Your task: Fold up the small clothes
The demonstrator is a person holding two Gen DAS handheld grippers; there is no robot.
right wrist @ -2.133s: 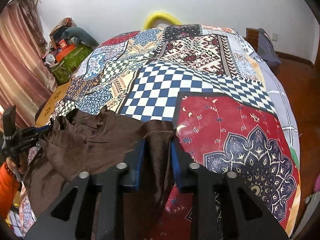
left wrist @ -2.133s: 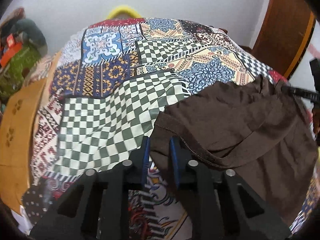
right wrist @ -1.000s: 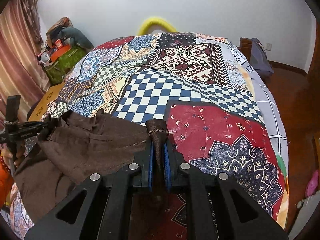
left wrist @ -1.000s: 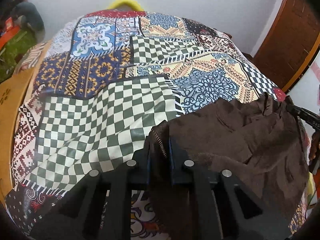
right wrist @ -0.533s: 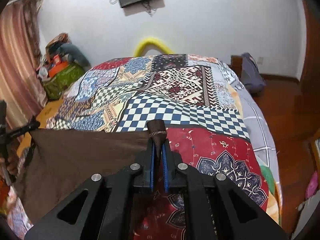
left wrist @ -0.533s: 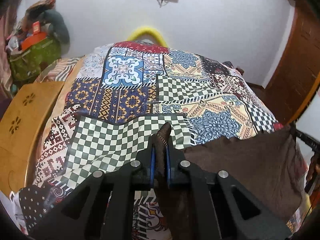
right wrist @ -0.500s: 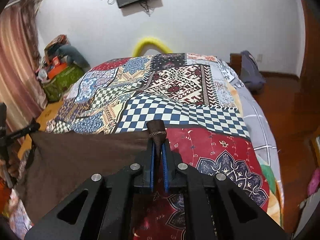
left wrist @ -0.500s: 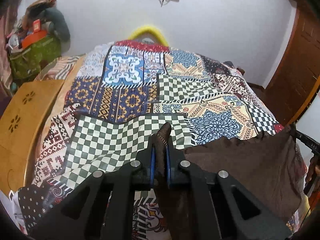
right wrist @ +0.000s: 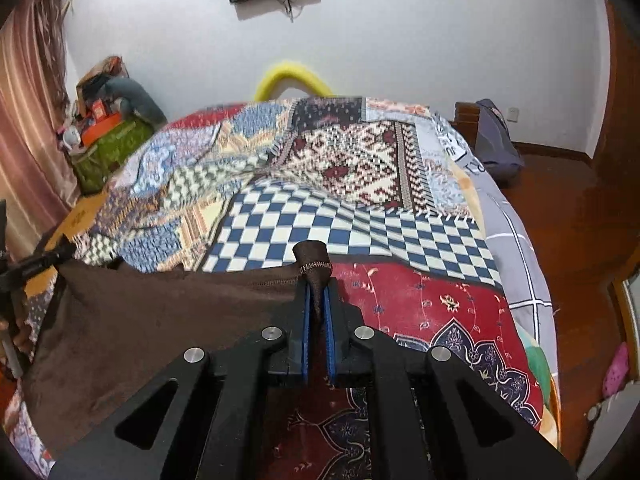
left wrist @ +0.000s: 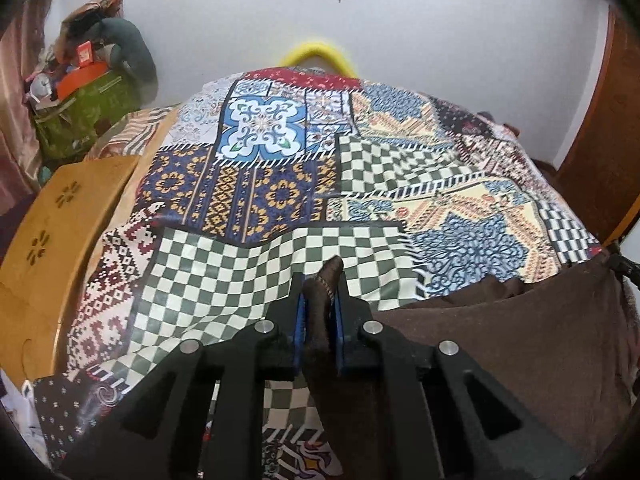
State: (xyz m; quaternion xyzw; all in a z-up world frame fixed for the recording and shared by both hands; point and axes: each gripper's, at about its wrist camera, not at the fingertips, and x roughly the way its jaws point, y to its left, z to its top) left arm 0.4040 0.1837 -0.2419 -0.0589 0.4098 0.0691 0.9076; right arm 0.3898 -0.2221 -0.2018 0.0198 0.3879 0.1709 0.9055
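A dark brown garment [left wrist: 512,344] hangs stretched between my two grippers above the patchwork bedspread [left wrist: 260,184]. My left gripper [left wrist: 319,286] is shut on one corner of it, and the cloth pokes up between the blue pads. My right gripper [right wrist: 316,292] is shut on the other corner, by a stitched hem, and the brown garment [right wrist: 140,320] spreads out to its left. The left gripper also shows at the far left of the right wrist view [right wrist: 24,268]. The garment's lower part is hidden behind the gripper bodies.
A wooden side table [left wrist: 44,232] stands left of the bed. A green bag with clutter [left wrist: 80,108] sits in the far left corner. A yellow curved tube [left wrist: 320,56] is at the bed's head. A wooden door [left wrist: 600,140] and wood floor [right wrist: 568,208] are on the right.
Both grippers shut on the garment's corners and lifted it off the bed. The cloth went from a crumpled heap to a taut hanging sheet.
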